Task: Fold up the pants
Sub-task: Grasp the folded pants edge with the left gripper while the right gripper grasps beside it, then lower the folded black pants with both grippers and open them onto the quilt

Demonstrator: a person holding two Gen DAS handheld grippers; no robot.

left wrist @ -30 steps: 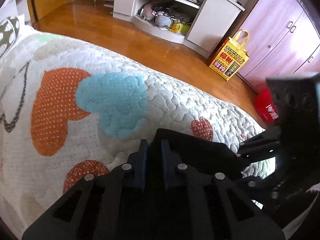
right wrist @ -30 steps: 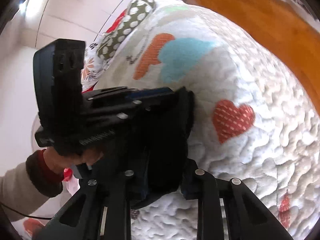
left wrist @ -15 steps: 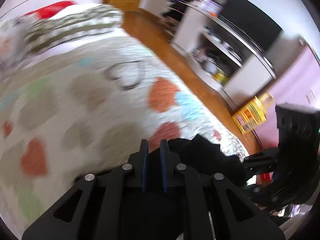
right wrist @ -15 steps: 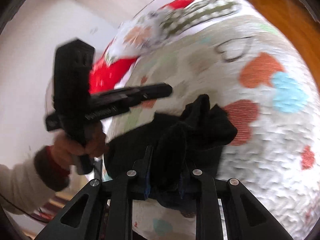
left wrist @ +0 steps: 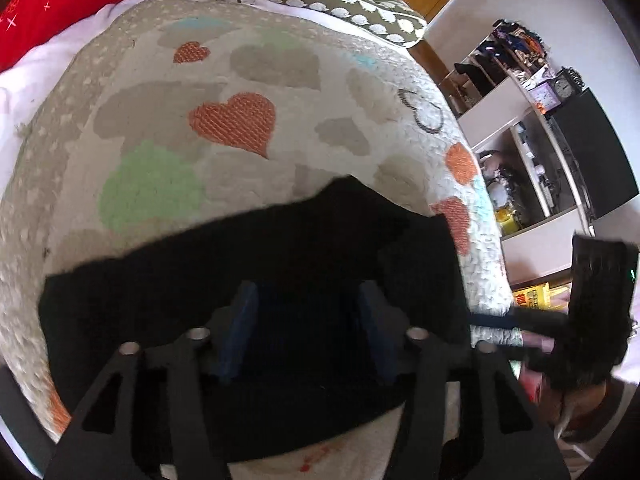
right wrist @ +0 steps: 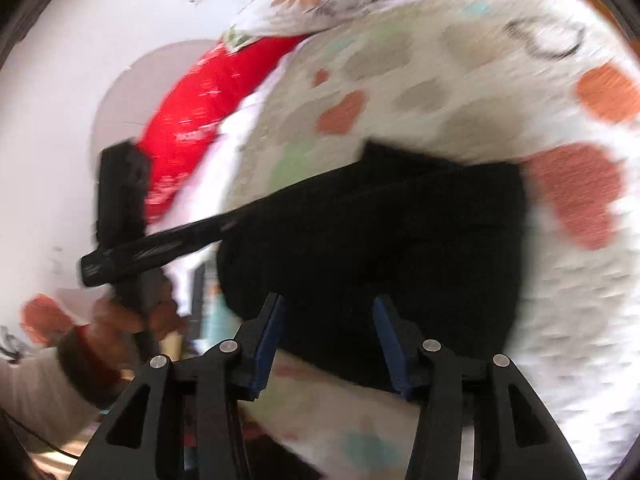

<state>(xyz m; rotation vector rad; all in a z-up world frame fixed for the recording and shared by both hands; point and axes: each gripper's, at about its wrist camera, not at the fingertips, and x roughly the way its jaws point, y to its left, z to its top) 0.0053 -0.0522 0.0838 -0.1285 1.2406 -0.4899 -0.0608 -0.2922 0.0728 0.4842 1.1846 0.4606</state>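
The black pants (left wrist: 280,248) lie in a flat folded block on the heart-patterned quilt (left wrist: 160,128). My left gripper (left wrist: 306,308) hangs over their near edge. Its jaws are opening, and the blue pads stand apart from the cloth on either side. In the right wrist view the pants (right wrist: 420,240) fill the middle. My right gripper (right wrist: 330,320) is above their near edge, its jaws also opening with no cloth pinched. The left tool's long finger (right wrist: 192,236) reaches onto the pants' left edge, with a hand (right wrist: 132,320) on its grip.
A red pillow (left wrist: 48,12) and a green patterned pillow (left wrist: 340,4) lie at the head of the bed. A white shelf unit (left wrist: 532,160), a dark screen (left wrist: 592,152) and a yellow bag (left wrist: 536,300) stand beyond the bed's right edge.
Both grippers swung from the bed's edge toward its middle with the pants pinched. Both jaws have now parted, and the pants lie spread flat on the quilt.
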